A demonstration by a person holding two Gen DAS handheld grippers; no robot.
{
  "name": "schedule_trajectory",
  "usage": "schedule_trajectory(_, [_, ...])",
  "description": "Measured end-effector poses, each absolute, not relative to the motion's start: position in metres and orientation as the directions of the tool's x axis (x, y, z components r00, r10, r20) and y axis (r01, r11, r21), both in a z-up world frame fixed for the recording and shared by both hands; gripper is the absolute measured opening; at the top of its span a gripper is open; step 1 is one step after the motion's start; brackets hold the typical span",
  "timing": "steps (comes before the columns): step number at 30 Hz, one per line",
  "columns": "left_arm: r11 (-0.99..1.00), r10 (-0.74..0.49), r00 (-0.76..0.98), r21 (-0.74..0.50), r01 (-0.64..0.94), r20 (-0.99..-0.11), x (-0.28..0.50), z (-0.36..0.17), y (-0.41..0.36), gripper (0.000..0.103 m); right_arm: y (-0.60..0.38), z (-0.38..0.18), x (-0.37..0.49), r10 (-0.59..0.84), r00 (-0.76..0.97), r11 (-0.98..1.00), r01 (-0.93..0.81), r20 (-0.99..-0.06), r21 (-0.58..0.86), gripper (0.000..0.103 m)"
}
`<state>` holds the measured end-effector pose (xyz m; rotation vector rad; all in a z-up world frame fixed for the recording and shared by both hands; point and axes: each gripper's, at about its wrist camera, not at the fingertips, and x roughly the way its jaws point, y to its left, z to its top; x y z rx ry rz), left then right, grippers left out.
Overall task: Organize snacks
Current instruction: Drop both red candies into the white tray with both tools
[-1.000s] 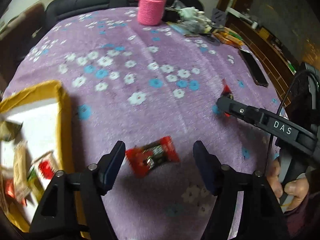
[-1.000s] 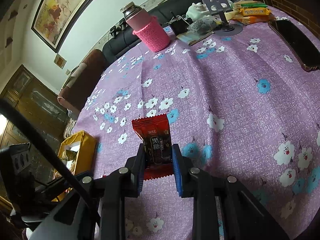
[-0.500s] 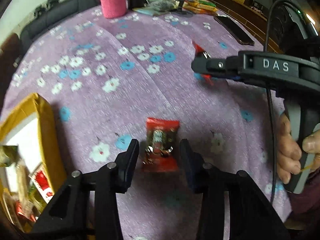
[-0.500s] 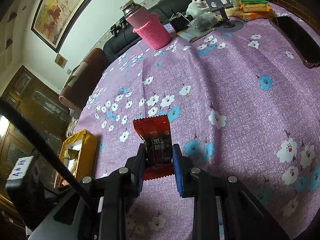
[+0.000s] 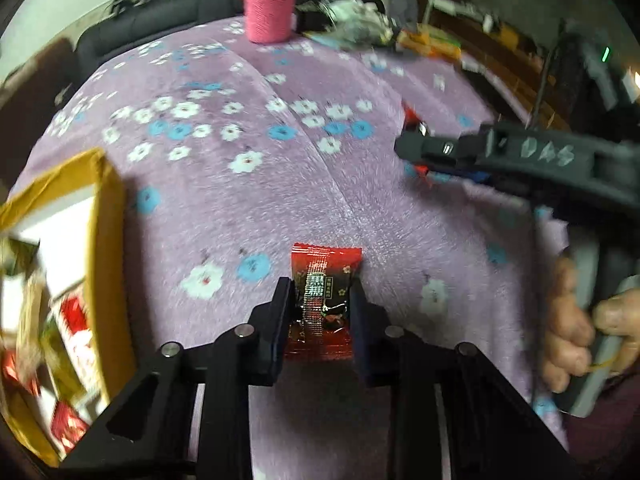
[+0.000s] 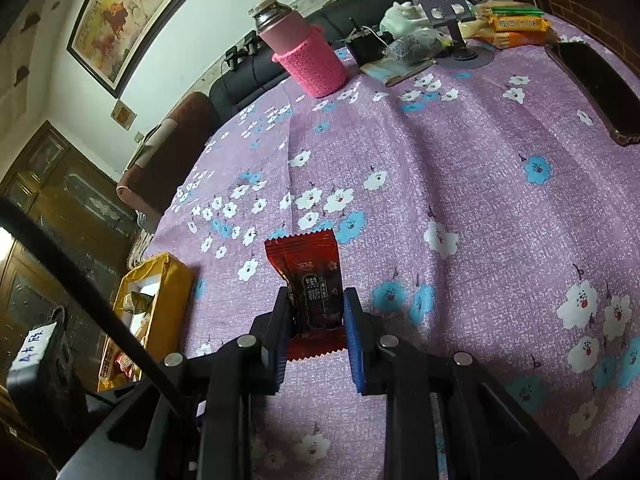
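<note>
On the purple flowered tablecloth [image 5: 248, 208] lies a red candy packet [image 5: 325, 262], and my left gripper [image 5: 322, 290] is closing on it, both pads pressing its sides. In the right wrist view my right gripper [image 6: 316, 300] is shut on a second red candy packet [image 6: 306, 260] of the same kind, held a little above the cloth. That right gripper [image 5: 410, 150] also shows at the right of the left wrist view, with a red corner of its packet [image 5: 411, 114] sticking out. A yellow box [image 5: 110, 200] holding several snacks stands at the left.
At the far edge of the table stand a pink knitted flask [image 6: 310, 60], a phone stand [image 6: 452, 12], orange snack packs [image 6: 516, 28] and loose clutter. A black phone [image 6: 592, 84] lies at the right. A person's hand [image 5: 576, 328] grips the right tool. The yellow box [image 6: 172, 280] sits at the table's left edge.
My left gripper's jaws closed from wide apart onto the red packet, which now lies lengthwise between them. The right gripper kept still with its packet.
</note>
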<state>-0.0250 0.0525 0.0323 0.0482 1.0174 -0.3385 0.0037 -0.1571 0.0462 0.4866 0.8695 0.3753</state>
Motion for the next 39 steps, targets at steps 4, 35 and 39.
schedule_trajectory(4, [0.955, -0.285, 0.553, -0.18, 0.237, -0.783, -0.05, 0.061, 0.086, 0.029, -0.15, 0.049, 0.0, 0.518, 0.595, 0.823, -0.149, -0.615, 0.549, 0.024])
schedule_trajectory(35, [0.922, -0.07, 0.705, -0.316, -0.225, -0.706, -0.16, 0.052, 0.292, 0.03, 0.089, 0.07, -0.084, 0.579, 0.384, 0.775, -0.532, -0.719, 0.34, 0.023])
schedule_trajectory(39, [0.919, -0.069, 0.717, -0.324, -0.225, -0.694, -0.166, 0.057, 0.295, 0.039, 0.11, 0.06, -0.089, 0.56, 0.366, 0.774, -0.55, -0.743, 0.313, 0.024])
